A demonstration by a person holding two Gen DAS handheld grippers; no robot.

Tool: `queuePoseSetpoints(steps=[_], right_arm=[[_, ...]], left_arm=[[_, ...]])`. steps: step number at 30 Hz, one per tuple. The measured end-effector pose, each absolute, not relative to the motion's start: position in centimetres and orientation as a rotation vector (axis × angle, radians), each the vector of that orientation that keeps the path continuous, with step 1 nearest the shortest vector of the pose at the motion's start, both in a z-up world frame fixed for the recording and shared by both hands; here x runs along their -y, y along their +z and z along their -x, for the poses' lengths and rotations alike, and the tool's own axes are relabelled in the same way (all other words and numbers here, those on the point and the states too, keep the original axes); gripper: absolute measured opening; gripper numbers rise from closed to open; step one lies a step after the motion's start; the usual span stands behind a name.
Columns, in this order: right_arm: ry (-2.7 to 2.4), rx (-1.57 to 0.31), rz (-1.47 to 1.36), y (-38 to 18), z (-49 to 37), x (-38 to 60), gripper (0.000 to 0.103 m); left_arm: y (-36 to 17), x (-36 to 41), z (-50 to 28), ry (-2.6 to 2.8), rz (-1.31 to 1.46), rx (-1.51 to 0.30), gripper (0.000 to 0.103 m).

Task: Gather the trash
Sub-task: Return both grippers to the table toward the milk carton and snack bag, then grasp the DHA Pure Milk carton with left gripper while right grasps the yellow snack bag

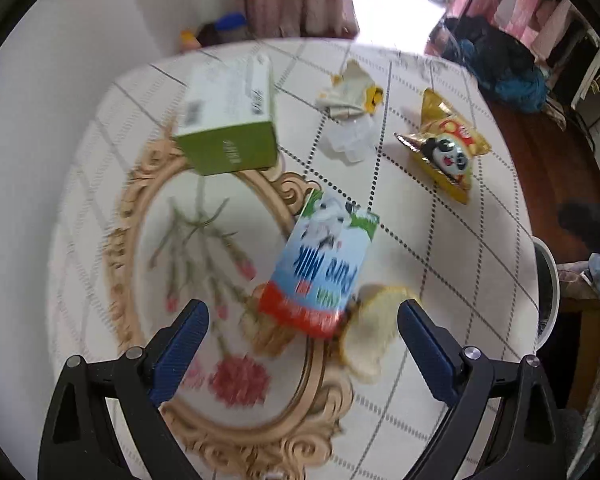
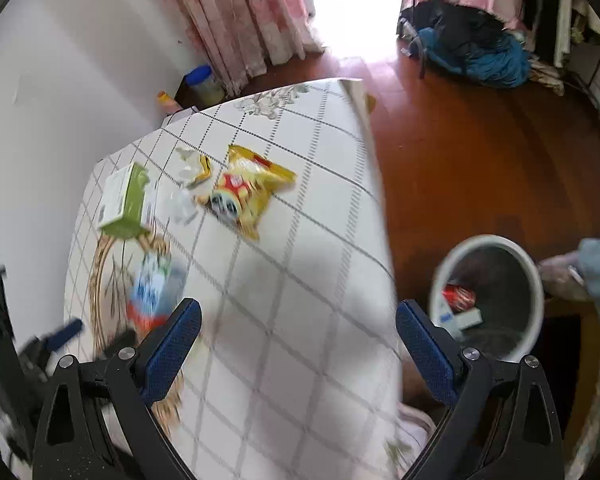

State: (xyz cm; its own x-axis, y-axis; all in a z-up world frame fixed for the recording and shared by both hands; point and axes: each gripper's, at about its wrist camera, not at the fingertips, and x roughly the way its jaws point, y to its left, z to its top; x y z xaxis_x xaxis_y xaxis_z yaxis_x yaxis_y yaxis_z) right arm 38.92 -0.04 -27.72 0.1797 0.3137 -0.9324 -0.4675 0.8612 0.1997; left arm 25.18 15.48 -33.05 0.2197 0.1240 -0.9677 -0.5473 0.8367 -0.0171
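A blue and red milk carton (image 1: 320, 268) stands tilted on the table, just ahead of my open, empty left gripper (image 1: 304, 320); it also shows in the right wrist view (image 2: 152, 292). A pale peel-like scrap (image 1: 374, 328) lies by the right finger. Farther off lie a green and white box (image 1: 230, 120), a crumpled wrapper (image 1: 350, 90), clear plastic (image 1: 350, 140) and a yellow panda snack bag (image 1: 444, 144). My right gripper (image 2: 298, 332) is open and empty above the table's right edge. A white bin (image 2: 488, 296) on the floor holds some trash.
The table wears a checked white cloth (image 2: 284, 288) with a gold oval frame print (image 1: 204, 428). Wooden floor (image 2: 480, 152) lies to the right, with a pile of blue and dark cloth (image 2: 472, 52) and pink curtains (image 2: 240, 16) behind.
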Motion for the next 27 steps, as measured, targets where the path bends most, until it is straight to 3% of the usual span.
queuePoseSetpoints(steps=[3,5,9,11,16,18,22,27], right_arm=[[0.542,-1.338,0.069,-30.0,-42.0,-2.7,0.099],[0.539,-1.367,0.022,-31.0,-43.5,-4.1,0.098],[0.529,-1.403,-0.018,-32.8,-45.5,-6.8,0.097],[0.523,-1.434,-0.036,-34.1,-46.1,-8.0,0.092],[0.523,-1.469,-0.034,-36.0,-46.5,-10.0,0.071],[0.562,-1.468,0.007,-36.1,-46.1,-11.1,0.057],[0.567,-1.437,0.081,-35.5,-45.6,-11.8,0.049],[0.588,-1.411,0.130,-34.6,-43.8,-10.4,0.047]], left_arm=[[-34.8,-16.1,-26.5,0.445,0.408,-1.298,0.091],[-35.4,-16.2,-27.0,0.447,0.404,-1.310,0.056],[-35.4,-17.1,-26.5,0.476,0.450,-1.273,0.053],[-35.3,-17.6,-25.9,0.507,0.467,-1.253,0.053],[-35.2,-18.7,-23.6,0.592,0.488,-1.229,0.053],[-35.2,-18.7,-23.3,0.590,0.491,-1.226,0.053],[-35.2,-18.7,-23.2,0.598,0.463,-1.226,0.051],[-34.1,-18.2,-24.2,0.600,0.452,-1.197,0.051]])
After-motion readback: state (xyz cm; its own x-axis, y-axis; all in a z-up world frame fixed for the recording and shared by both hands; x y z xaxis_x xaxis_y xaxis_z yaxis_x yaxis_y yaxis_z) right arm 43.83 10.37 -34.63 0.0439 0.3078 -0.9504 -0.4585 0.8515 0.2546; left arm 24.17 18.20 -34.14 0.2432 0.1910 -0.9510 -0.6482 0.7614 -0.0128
